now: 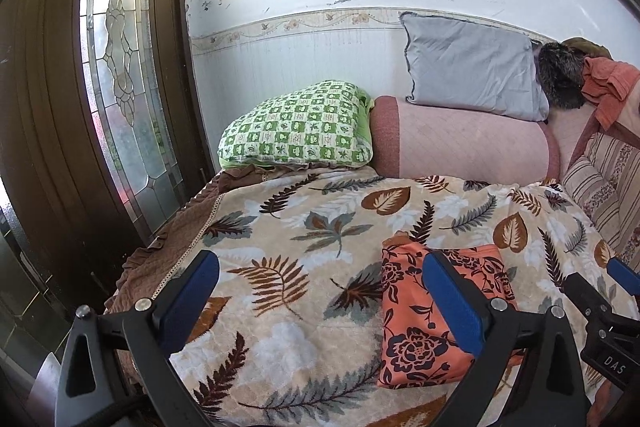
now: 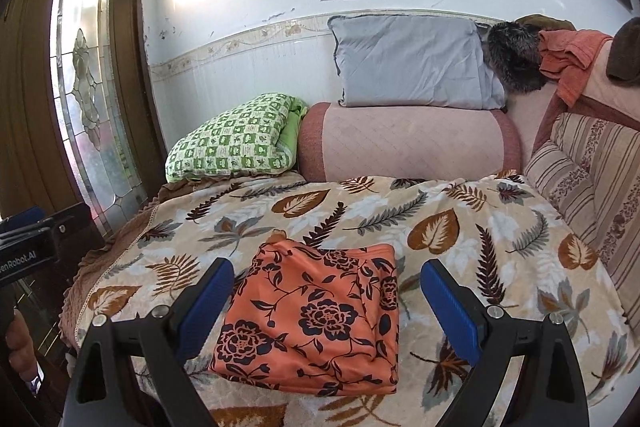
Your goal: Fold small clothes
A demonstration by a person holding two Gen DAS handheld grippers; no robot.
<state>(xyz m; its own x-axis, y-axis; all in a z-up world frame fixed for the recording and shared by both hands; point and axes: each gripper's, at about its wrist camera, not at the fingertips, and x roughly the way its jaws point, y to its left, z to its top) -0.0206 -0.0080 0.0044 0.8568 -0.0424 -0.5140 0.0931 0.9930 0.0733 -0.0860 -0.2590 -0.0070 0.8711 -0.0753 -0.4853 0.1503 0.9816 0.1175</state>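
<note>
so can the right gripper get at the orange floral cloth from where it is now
Probably yes. The folded orange floral cloth lies flat on the leaf blanket, directly ahead of the right gripper, whose fingers stand wide open and empty; nothing lies between them.

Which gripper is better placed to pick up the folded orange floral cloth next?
Right. The right gripper frames the orange floral cloth between open jaws; the left gripper sits off to its side.

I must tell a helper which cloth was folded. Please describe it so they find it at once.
Find the bed's leaf-patterned blanket. Near its front edge lies the folded garment, a flat squarish bundle. It alone is orange with dark flowers; the blanket's leaves are brown and grey.
</note>
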